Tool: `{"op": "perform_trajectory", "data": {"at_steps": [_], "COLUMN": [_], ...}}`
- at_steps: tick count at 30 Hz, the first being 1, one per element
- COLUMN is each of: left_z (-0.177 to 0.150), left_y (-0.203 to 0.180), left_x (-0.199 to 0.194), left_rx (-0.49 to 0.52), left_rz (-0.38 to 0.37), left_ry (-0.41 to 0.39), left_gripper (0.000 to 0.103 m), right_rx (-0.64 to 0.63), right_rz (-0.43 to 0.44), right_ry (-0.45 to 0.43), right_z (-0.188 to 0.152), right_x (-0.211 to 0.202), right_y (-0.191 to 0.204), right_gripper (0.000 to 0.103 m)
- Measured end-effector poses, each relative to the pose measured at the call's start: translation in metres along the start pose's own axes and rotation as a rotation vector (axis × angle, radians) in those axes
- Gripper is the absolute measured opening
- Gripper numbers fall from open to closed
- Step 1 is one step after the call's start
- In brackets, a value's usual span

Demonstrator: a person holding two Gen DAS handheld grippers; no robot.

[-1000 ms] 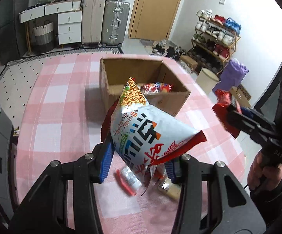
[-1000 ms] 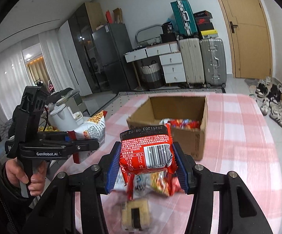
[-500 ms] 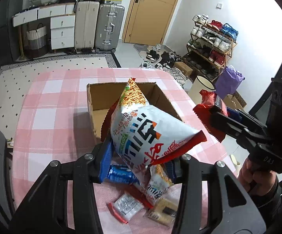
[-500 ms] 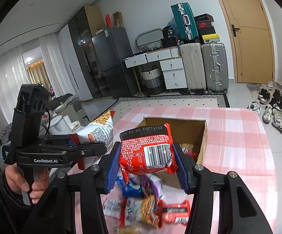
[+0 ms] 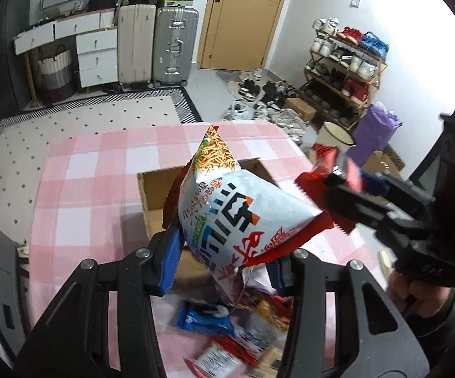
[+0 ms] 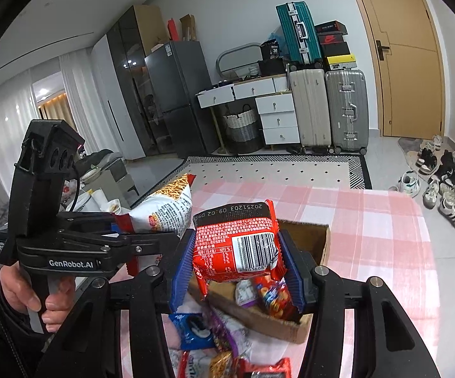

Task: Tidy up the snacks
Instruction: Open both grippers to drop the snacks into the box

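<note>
Two grippers, one snack bag each, both held up over the cardboard box [image 6: 318,245] on the pink checked table [image 5: 79,189].
Left gripper [image 5: 224,260]: blue pads clamped on the white-and-red chip bag [image 5: 237,217], bag tilted above the box opening. Right gripper [image 6: 237,269]: pads clenched on the red noodle packet [image 6: 237,245], barcode facing camera, box just behind. Loose snack packets [image 6: 196,330] lie on the table below, near the box.

A lived-in home, seemingly an entry and living area: a wooden door [image 5: 243,15], a shoe rack [image 5: 347,60] with shoes strewn on the floor, stacked suitcases [image 6: 328,107], a fridge [image 6: 177,94], white drawers [image 6: 278,119], a patterned rug [image 5: 86,123] and a desk [image 5: 79,189] under pink checked cloth.
</note>
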State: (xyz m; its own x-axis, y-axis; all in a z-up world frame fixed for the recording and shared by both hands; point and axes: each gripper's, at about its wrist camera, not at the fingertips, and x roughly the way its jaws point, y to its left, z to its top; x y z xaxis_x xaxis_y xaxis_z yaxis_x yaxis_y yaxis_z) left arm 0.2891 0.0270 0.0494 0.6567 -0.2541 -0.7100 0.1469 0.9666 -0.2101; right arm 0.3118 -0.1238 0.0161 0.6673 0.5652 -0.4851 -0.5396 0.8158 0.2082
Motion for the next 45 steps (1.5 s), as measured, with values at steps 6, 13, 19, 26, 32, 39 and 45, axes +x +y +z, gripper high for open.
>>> {"op": "perform_trajectory", "data": {"at_steps": [6,13,19,26,32,39,45], "left_z": [0.015,0.017,0.02,0.02,0.017,0.009,-0.002], "left_y": [0.013,0.022,0.031,0.037,0.04,0.04,0.037], "left_x": [0.035,0.078,0.112,0.136,0.133,0.116,0.096], "left_rx": [-0.021,-0.035,-0.052,-0.058,-0.052,-0.055,-0.062], "left_rz": [-0.016,-0.025,-0.05,-0.054,-0.025,-0.007,0.024], "left_ry": [0.024,0.076,0.121,0.153,0.141,0.123,0.108], "left_gripper": [0.043,0.043,0.043,0.069,0.073,0.079,0.081], "right_rx": [-0.027,-0.014,-0.004,0.017,0.02,0.007,0.029], "right_rz": [-0.014,-0.018,-0.035,-0.05,-0.066,-0.062,-0.032], "right_ry": [0.032,0.082,0.131,0.126,0.106,0.075,0.058], "right_z": [0.013,0.014,0.006,0.004,0.005,0.006,0.0], "right_x": [0.026,0.067,0.097,0.104,0.092,0.071,0.051], "right_y": [-0.006,-0.02,-0.033,-0.048,-0.053,-0.041,-0.031], "right_gripper": [0.052,0.052,0.052,0.055,0.057,0.068,0.068]}}
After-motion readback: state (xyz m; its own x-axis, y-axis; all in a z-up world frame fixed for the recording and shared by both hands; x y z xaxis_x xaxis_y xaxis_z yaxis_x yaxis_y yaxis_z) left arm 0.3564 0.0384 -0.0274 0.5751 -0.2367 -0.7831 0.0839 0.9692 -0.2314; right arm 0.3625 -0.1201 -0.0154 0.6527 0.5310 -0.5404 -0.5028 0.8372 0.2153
